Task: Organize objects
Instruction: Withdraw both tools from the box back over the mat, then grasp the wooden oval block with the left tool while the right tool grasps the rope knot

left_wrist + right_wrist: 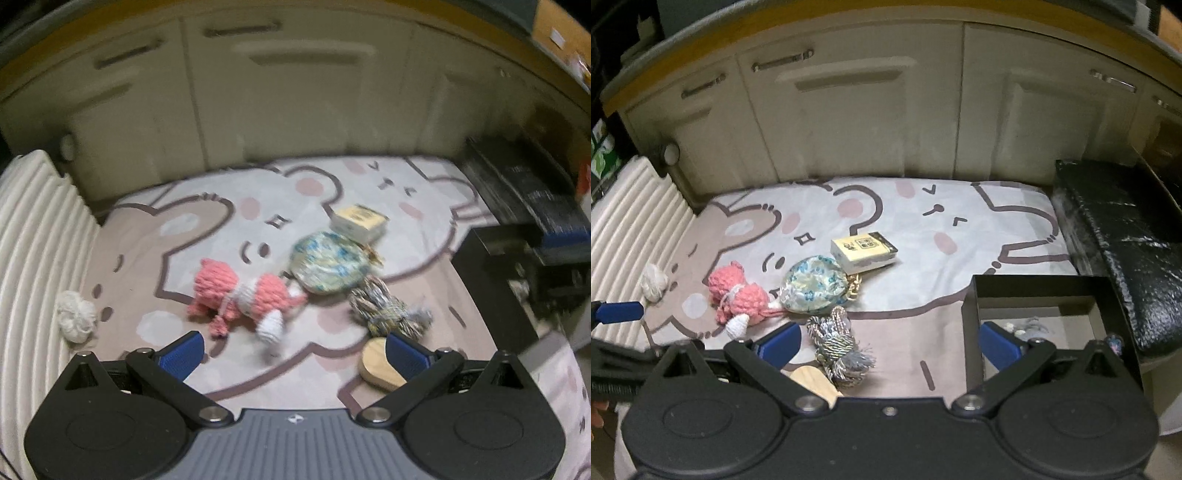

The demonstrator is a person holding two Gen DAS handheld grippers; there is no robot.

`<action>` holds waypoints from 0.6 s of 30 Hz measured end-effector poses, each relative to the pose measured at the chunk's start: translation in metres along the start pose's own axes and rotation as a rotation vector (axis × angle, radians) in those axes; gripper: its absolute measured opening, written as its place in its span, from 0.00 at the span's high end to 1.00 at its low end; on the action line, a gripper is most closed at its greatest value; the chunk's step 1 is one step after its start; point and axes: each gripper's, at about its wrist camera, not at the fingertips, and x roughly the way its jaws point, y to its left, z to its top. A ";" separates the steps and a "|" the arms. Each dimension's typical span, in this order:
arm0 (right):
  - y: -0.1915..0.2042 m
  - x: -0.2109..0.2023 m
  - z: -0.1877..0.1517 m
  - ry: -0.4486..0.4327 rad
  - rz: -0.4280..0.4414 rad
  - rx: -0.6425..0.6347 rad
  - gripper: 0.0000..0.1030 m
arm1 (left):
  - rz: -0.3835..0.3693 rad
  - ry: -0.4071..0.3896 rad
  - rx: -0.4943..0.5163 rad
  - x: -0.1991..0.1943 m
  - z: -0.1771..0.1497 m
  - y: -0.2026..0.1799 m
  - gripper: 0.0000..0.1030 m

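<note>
I held my left gripper (293, 352) low over the printed mat (229, 236) with its blue pads spread wide and nothing between them. My right gripper (888, 343) was likewise released and carried nothing, its right finger hanging over the near corner of the black box (1034, 286). Just ahead of the left gripper lay the pink knitted toy (240, 295), on its side and roughly centred between the fingers, which in my judgement made it the next item to grasp. The wooden piece (378, 365) lay partly under the left gripper's right finger, touching or nearly touching the braided cord knot (384, 310). Beyond these, the floral round pouch (328, 262) rested against the toy and the knot, and the small yellow carton (862, 251) sat just behind it. A white yarn ball (75, 319) lay well apart at the mat's left edge beside the ribbed cushion (33, 229). The items were clustered mid-mat, within reach of both grippers. The black box stood open-topped at the right with some small items already inside; the left view was motion-blurred, so I could not identify them. The mat was bounded by cabinet doors (849, 122) at the rear and a black bench (1119, 240) on the right. Open mat lay between the cluster and the box, giving a free transfer path.
</note>
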 end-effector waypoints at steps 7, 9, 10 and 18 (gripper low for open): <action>0.004 0.028 0.020 0.061 0.029 -0.031 0.00 | -0.081 0.090 -0.042 0.025 -0.014 -0.016 0.03; 0.005 0.037 0.026 0.076 0.032 -0.037 0.00 | -0.099 0.117 -0.067 0.033 -0.019 -0.023 0.05; 0.007 0.043 0.028 0.084 0.039 -0.045 0.00 | -0.103 0.127 -0.087 0.036 -0.022 -0.026 0.05; 0.021 0.085 0.025 0.173 0.138 -0.096 0.22 | -0.148 0.181 -0.282 0.060 -0.035 -0.047 0.13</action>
